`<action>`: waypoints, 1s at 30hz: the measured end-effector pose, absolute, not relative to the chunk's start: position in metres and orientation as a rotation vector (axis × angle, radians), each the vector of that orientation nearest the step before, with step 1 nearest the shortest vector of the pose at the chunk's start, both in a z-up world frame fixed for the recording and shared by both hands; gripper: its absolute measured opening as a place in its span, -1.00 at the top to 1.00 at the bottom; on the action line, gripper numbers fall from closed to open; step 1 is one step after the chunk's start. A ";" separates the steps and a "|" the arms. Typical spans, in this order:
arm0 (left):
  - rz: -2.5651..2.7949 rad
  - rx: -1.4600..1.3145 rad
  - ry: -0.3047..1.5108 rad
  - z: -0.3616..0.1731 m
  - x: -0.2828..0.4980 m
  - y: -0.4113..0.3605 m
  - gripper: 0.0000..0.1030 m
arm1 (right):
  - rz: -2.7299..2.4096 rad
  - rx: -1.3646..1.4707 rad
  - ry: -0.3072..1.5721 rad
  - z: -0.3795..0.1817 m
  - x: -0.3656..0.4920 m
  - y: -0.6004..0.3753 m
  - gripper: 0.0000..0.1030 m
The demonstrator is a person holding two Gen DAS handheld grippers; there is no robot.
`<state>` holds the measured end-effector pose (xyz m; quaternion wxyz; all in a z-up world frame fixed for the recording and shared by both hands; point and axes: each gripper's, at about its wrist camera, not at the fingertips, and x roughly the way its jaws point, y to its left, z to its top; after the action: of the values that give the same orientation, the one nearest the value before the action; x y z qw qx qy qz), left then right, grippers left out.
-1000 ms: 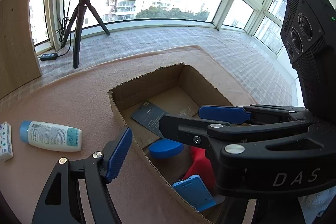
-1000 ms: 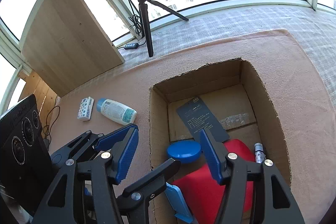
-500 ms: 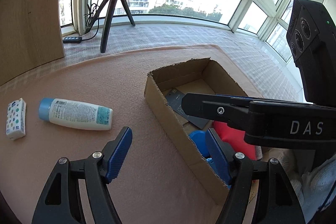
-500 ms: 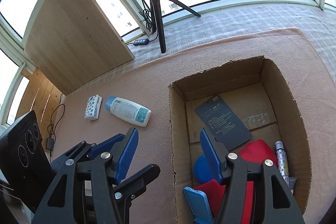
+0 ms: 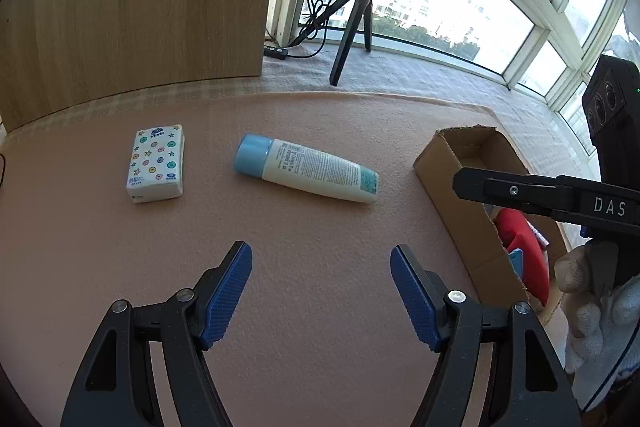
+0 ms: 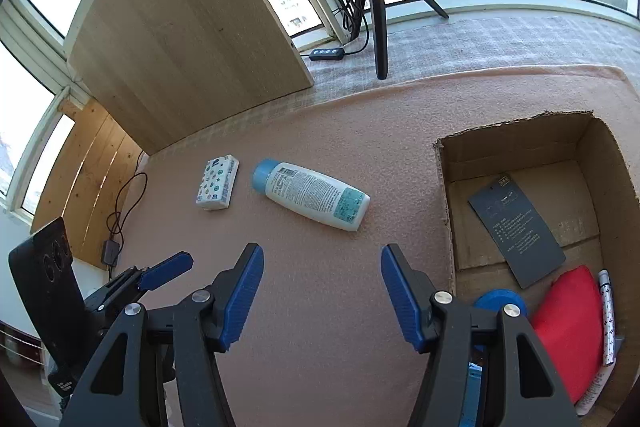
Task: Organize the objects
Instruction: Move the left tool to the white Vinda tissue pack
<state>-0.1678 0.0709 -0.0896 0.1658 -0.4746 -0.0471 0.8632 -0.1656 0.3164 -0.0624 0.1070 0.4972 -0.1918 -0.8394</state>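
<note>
Bottle (image 5: 306, 173) lies ahead of the spread left gripper (image 5: 321, 281).

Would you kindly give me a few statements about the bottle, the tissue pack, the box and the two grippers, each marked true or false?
1. The bottle lies on its side on the mat, outside the cardboard box. True.
2. The tissue pack sits inside the box. False: it lies on the mat, beside the bottle's blue cap.
3. The left gripper is open and empty. True.
4. The right gripper is clamped on the bottle. False: it is open, short of the bottle.
5. The box is empty. False: it holds a dark card, a red item and more.
</note>
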 end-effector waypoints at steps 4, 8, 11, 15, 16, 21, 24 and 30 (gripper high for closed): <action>2.513 -1.388 -0.173 -0.091 -0.177 0.035 -0.46 | -2.450 1.454 -0.557 -0.059 -0.171 0.296 -0.11; 2.553 -1.411 -0.170 -0.086 -0.199 0.006 -0.46 | -2.457 1.440 -0.540 -0.053 -0.172 0.281 -0.11; 2.574 -1.420 -0.155 -0.081 -0.225 -0.008 -0.45 | -2.471 1.434 -0.504 -0.048 -0.167 0.271 -0.11; 2.613 -1.447 -0.152 -0.082 -0.264 -0.021 -0.45 | -2.519 1.435 -0.409 -0.045 -0.152 0.259 -0.11; 2.618 -1.454 -0.148 -0.083 -0.274 -0.023 -0.45 | -2.527 1.439 -0.388 -0.046 -0.147 0.256 -0.11; 2.615 -1.521 -0.181 -0.100 -0.319 -0.031 -0.45 | -2.522 1.478 -0.398 -0.054 -0.122 0.257 -0.11; 2.644 -1.566 -0.215 -0.115 -0.335 -0.036 -0.45 | -2.520 1.507 -0.414 -0.061 -0.106 0.262 -0.11; 2.636 -1.649 -0.186 -0.141 -0.363 -0.034 -0.42 | -2.524 1.585 -0.466 -0.078 -0.084 0.282 -0.11</action>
<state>-0.3633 -0.0345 -0.1414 0.0134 -0.5294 -0.0597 0.8461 -0.0844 0.2816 -0.0776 0.0626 0.5245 -0.1540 -0.8350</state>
